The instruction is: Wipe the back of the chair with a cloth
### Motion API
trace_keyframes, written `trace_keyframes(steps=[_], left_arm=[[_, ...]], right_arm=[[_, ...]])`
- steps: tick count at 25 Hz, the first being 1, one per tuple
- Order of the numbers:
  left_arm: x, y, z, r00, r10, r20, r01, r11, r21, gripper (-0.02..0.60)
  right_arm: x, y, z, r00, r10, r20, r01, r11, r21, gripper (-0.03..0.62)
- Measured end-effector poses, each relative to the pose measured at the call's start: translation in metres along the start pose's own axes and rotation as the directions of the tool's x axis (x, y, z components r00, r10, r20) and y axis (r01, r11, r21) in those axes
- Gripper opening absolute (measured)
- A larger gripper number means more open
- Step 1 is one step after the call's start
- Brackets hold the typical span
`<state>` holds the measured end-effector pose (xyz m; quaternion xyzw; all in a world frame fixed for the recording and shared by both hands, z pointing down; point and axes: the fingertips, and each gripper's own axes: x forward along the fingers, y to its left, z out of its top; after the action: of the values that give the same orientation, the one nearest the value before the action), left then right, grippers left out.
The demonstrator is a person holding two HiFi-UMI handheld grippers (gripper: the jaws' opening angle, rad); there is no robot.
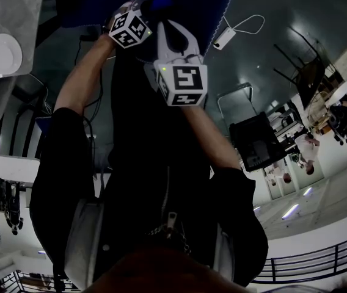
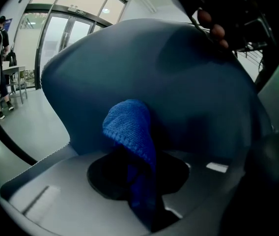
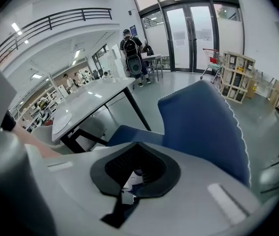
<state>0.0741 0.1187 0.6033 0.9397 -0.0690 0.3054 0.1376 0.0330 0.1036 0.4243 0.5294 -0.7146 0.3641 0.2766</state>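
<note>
The blue chair back (image 2: pixel 179 82) fills the left gripper view, and its scalloped edge shows in the right gripper view (image 3: pixel 203 127). A blue knitted cloth (image 2: pixel 129 127) sticks up from my left gripper (image 2: pixel 138 178), which is shut on it, and the cloth's top lies against the chair back. In the head view the left gripper (image 1: pixel 146 11) sits at the chair's (image 1: pixel 192 2) lower edge with the cloth (image 1: pixel 160 2) at its tip. My right gripper (image 3: pixel 132 178) is just right of it (image 1: pixel 179 41), beside the chair, jaws together with nothing held.
A white table (image 3: pixel 90 100) on black legs stands beyond the chair, with a person carrying a backpack (image 3: pixel 130 50) further off. A shopping cart (image 3: pixel 210 58) and wooden crates (image 3: pixel 237 75) stand by glass doors. A white adapter on a cable (image 1: pixel 225 38) lies on the floor.
</note>
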Motion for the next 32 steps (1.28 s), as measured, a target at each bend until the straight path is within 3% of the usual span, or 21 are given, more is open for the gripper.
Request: trace_keyframes(steps=[15, 21, 25, 29, 30, 32], left_arm=[[-0.027, -0.074, -0.054, 0.971, -0.206, -0.119, 0.218, 0.971, 0.099, 0.091], [-0.039, -0.094, -0.072, 0.941, -0.284, -0.183, 0.312, 0.939, 0.147, 0.091], [-0.047, -0.103, -0.082, 0.926, -0.312, -0.212, 0.345, 0.927, 0.144, 0.091], [-0.059, -0.113, -0.094, 0.895, -0.373, -0.243, 0.411, 0.903, 0.126, 0.091], [-0.061, -0.108, -0.094, 0.9, -0.37, -0.23, 0.401, 0.91, 0.103, 0.091], [-0.062, -0.083, -0.091, 0.929, -0.318, -0.189, 0.333, 0.941, 0.054, 0.091]], right_arm=[[0.001, 0.008, -0.006, 0.999, 0.019, -0.03, -0.02, 0.999, -0.035, 0.003], [0.0, 0.012, -0.007, 0.999, 0.03, -0.031, -0.031, 0.998, -0.048, 0.003], [0.003, 0.013, -0.008, 0.999, 0.038, -0.028, -0.039, 0.998, -0.048, 0.003], [0.007, 0.015, -0.013, 0.998, 0.045, -0.031, -0.047, 0.998, -0.043, 0.003], [0.008, 0.018, -0.012, 0.999, 0.048, -0.026, -0.049, 0.998, -0.043, 0.003], [0.01, 0.022, -0.009, 0.999, 0.052, -0.014, -0.053, 0.998, -0.042, 0.003]])
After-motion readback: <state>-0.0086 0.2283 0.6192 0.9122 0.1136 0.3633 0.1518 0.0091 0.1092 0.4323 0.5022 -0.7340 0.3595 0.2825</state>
